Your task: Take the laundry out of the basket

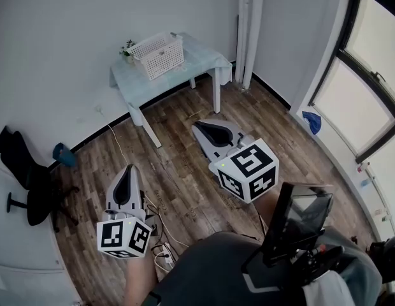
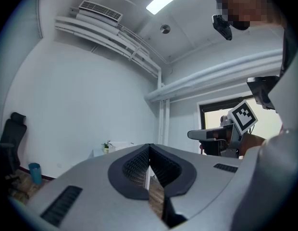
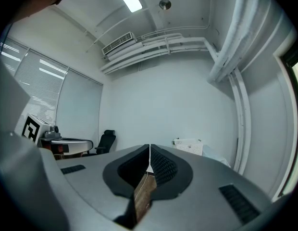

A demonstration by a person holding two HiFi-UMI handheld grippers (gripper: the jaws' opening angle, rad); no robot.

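Observation:
A white lattice laundry basket [image 1: 158, 55] stands on a small table draped in a pale cloth [image 1: 196, 61] by the far wall. No laundry shows above its rim. My left gripper [image 1: 129, 169] hovers over the wood floor, well short of the table, with its jaws closed together and nothing between them. My right gripper [image 1: 199, 126] is further forward, nearer the table's front legs, also shut and empty. The basket appears small and distant in the left gripper view [image 2: 119, 146] and in the right gripper view [image 3: 190, 146].
A black office chair [image 1: 25, 171] and a blue bin [image 1: 65, 153] stand at the left wall. A power strip with cables [image 1: 164, 257] lies on the floor near my feet. White pipes [image 1: 248, 30] run down the corner beside the table. Windows line the right side.

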